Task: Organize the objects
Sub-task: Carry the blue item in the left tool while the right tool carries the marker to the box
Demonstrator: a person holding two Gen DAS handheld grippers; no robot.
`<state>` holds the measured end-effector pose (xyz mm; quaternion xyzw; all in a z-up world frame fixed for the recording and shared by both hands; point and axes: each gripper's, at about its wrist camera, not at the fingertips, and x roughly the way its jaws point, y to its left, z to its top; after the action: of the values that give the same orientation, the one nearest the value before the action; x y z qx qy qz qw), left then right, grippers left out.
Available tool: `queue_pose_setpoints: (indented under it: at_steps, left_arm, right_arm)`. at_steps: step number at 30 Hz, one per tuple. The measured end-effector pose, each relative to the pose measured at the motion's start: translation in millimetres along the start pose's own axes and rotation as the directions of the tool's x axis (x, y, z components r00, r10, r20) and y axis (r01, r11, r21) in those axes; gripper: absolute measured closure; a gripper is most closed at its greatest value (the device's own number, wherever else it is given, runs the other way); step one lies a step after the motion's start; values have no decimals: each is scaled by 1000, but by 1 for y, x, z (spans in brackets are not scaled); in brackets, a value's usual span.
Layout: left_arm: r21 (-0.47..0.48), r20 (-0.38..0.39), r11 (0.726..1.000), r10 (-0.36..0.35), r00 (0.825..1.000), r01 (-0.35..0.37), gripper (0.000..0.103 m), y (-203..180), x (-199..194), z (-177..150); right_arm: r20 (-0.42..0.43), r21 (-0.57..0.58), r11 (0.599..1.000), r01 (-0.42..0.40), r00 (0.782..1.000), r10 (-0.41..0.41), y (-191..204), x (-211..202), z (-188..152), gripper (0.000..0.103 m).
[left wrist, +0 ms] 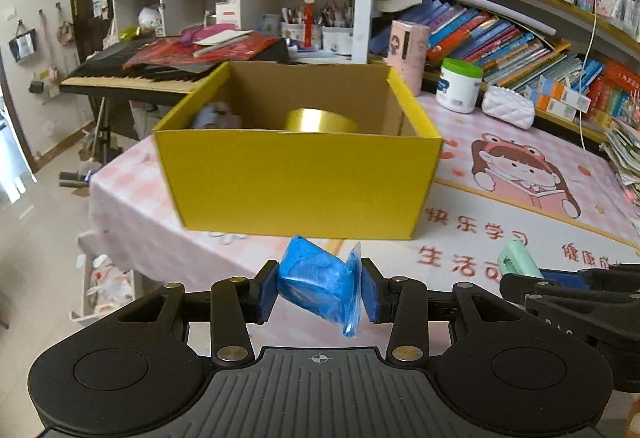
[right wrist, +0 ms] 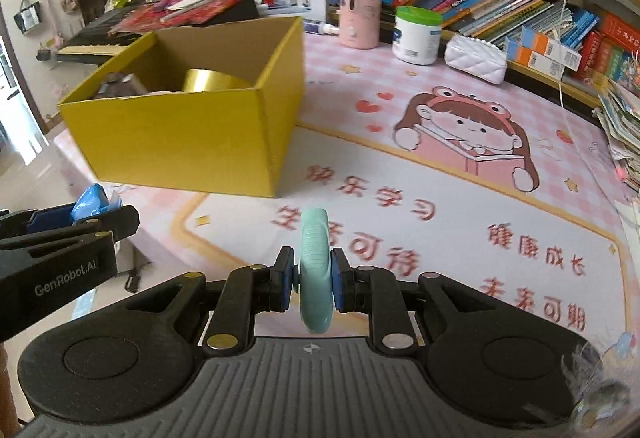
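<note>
Clamped in the left hand-held gripper, the blue packet and, in the right hand-held gripper, the mint clip should clear the near wall of the yellow box on the bench before release.
</note>
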<state>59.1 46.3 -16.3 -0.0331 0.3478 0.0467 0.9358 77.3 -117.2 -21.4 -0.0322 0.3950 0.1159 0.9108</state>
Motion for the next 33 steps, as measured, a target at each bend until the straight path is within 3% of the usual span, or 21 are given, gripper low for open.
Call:
queue_pose_setpoints:
  at_steps: [11, 20, 25, 33]
  left_arm:
    - [41, 3, 999, 2, 1000, -2, 63, 52, -32, -29]
    - [13, 19, 1000, 25, 1000, -25, 63, 91, -50, -39]
    - [-10, 44, 1000, 24, 999, -23, 63, 98, -52, -36]
    - [-7, 127, 1000, 0, 992, 1, 63, 91, -50, -13]
  right_arm:
    - [-7, 35, 999, -18, 1000, 18, 61, -18, -32, 85]
    - [-9, 5, 999, -47, 999, 47, 105, -24, -42, 85]
    - [1, -29, 998, -47, 999, 47, 115, -27, -39, 85]
    - [109, -5, 1000, -9, 994, 10, 103, -27, -13, 85]
